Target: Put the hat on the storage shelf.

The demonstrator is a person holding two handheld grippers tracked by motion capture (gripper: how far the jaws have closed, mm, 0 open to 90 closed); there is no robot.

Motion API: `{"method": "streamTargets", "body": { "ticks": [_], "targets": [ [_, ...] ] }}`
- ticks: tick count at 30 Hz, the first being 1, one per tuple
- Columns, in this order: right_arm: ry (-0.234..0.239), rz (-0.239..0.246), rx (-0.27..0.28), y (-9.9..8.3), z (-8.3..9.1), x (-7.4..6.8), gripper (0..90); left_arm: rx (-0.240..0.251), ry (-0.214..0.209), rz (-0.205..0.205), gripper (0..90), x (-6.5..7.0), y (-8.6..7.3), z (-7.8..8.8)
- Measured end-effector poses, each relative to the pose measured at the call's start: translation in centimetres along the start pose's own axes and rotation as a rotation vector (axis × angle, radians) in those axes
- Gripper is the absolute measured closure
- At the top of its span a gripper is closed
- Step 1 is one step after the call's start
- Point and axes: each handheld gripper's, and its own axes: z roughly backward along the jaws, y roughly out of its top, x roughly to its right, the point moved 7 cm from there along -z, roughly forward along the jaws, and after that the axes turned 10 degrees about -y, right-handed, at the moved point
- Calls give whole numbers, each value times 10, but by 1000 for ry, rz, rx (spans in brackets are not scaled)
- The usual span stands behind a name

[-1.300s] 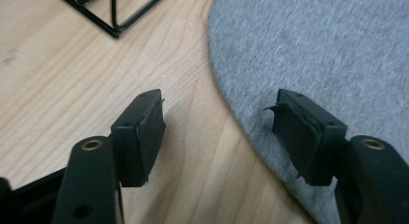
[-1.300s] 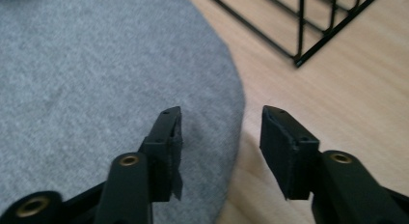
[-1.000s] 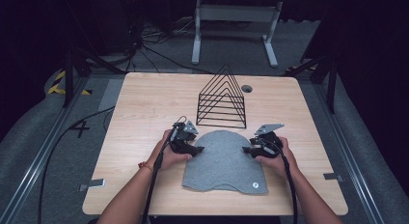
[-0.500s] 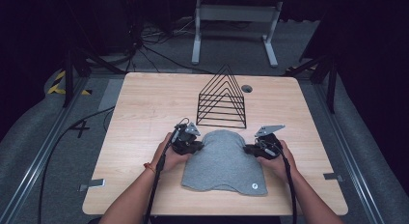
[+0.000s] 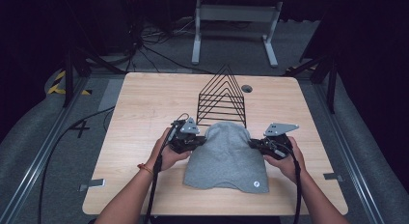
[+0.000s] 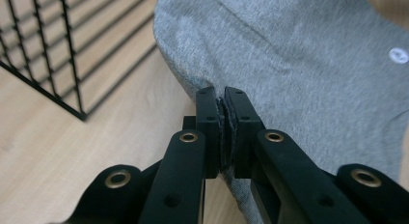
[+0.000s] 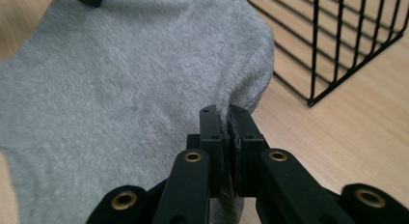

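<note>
the left gripper (image 5: 197,143) has its jaws pinched tight on the edge of the grey beanie (image 5: 225,156), and the right gripper (image 5: 252,144) clamps the opposite edge the same way. the hat lies flat on the wooden table (image 5: 135,113), just in front of the black wire rack (image 5: 223,97), likely held at both sides to keep it spread.

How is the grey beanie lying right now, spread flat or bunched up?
Mostly flat: the grey beanie lies spread on the table, each side edge pinched by the left gripper and right gripper.
</note>
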Motion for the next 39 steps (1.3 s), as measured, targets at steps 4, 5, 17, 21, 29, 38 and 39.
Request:
{"method": "streamTargets", "body": {
  "ticks": [4, 5, 17, 21, 29, 38, 39],
  "targets": [
    [-14, 6, 33, 14, 12, 3, 861, 4, 21, -30, 858, -2, 11, 11],
    [-17, 6, 41, 17, 15, 4, 860, 4, 22, -36, 858, -2, 13, 13],
    [-102, 16, 146, 65, 58, 23, 860, 70, 63, -132, 860, 4, 73, 51],
    [-115, 24, 176, 80, 73, 28, 860, 107, 68, -131, 860, 5, 91, 62],
    [-165, 14, 268, 136, 108, 52, 861, 180, 107, -163, 860, -7, 141, 97],
    [-214, 26, 314, 184, 115, 70, 863, 215, 188, -197, 860, -29, 176, 122],
    [-218, 28, 315, 189, 113, 73, 863, 218, 204, -209, 860, -36, 183, 128]
  ]
}}
